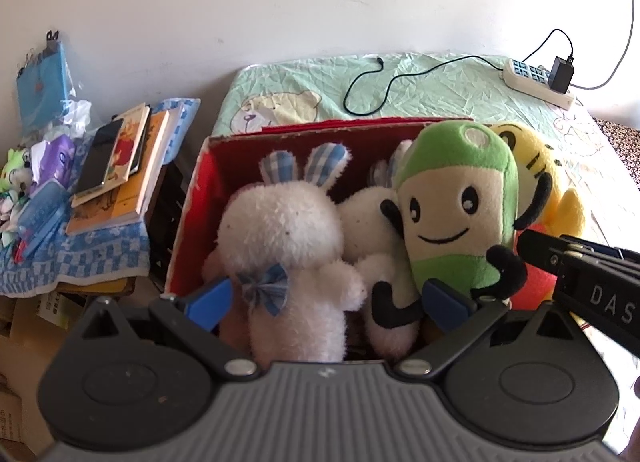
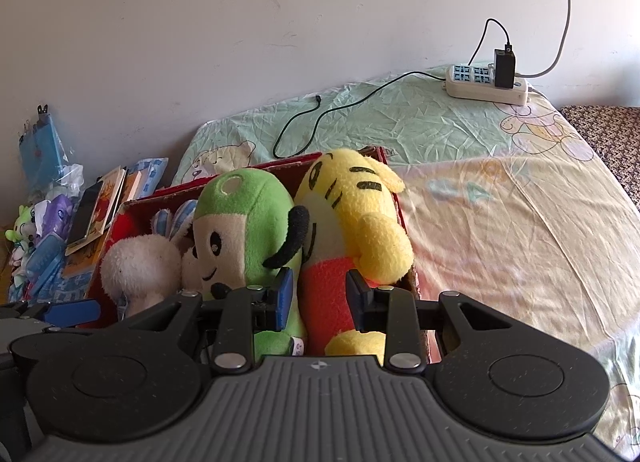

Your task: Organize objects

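Note:
A red cardboard box (image 1: 188, 218) on the bed holds several plush toys. A white rabbit (image 1: 288, 238) lies at its left, with a second white rabbit (image 1: 368, 222) behind it. A green smiling plush (image 1: 456, 202) stands in the middle, and a yellow tiger plush (image 2: 352, 214) leans at the box's right end. My left gripper (image 1: 328, 302) stands open over the box's near edge, its blue pads flanking the rabbits' bodies. My right gripper (image 2: 321, 296) is shut on the tiger plush's orange body. One of its black fingers (image 1: 536, 248) shows in the left wrist view.
The box rests on a wrinkled green and cream bedsheet (image 2: 500, 222). A power strip (image 2: 484, 86) with a black charger and a cable (image 2: 320, 122) lies by the wall. Left of the bed, a cloth-covered stand holds stacked books (image 1: 120, 182), a phone (image 1: 100, 158) and small toys (image 1: 16, 178).

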Demonstrator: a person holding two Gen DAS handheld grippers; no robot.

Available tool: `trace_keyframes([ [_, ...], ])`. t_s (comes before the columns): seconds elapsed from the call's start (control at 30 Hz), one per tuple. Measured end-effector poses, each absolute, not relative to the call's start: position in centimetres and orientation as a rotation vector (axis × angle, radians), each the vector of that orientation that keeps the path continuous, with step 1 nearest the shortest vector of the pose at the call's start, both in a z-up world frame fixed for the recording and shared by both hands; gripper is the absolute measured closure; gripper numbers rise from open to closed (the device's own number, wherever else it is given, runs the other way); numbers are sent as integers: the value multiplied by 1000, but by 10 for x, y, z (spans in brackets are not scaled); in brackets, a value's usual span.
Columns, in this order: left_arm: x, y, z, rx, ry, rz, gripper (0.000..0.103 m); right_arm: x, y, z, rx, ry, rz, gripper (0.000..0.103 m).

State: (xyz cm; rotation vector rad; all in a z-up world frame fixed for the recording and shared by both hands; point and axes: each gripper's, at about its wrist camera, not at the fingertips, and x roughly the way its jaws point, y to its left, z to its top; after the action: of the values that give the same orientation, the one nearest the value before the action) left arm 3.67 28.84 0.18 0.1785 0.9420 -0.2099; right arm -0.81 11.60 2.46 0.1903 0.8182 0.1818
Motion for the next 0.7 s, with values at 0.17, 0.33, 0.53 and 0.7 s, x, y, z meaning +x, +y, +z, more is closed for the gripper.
trace_keyframes([
  [0.17, 33, 288, 3, 185, 934, -199, 1, -10, 116, 25, 191, 818, 191, 71],
  [0.33, 32, 291, 5, 183, 934, -181, 1, -13, 116, 27, 194, 815, 194, 71],
  [0.53, 31, 294, 7, 184, 930, -173, 2, -16, 116, 32, 184, 800, 194, 70],
  [0.7, 29, 294, 11, 186, 922, -172, 1, -17, 114, 36, 186, 787, 189, 70],
])
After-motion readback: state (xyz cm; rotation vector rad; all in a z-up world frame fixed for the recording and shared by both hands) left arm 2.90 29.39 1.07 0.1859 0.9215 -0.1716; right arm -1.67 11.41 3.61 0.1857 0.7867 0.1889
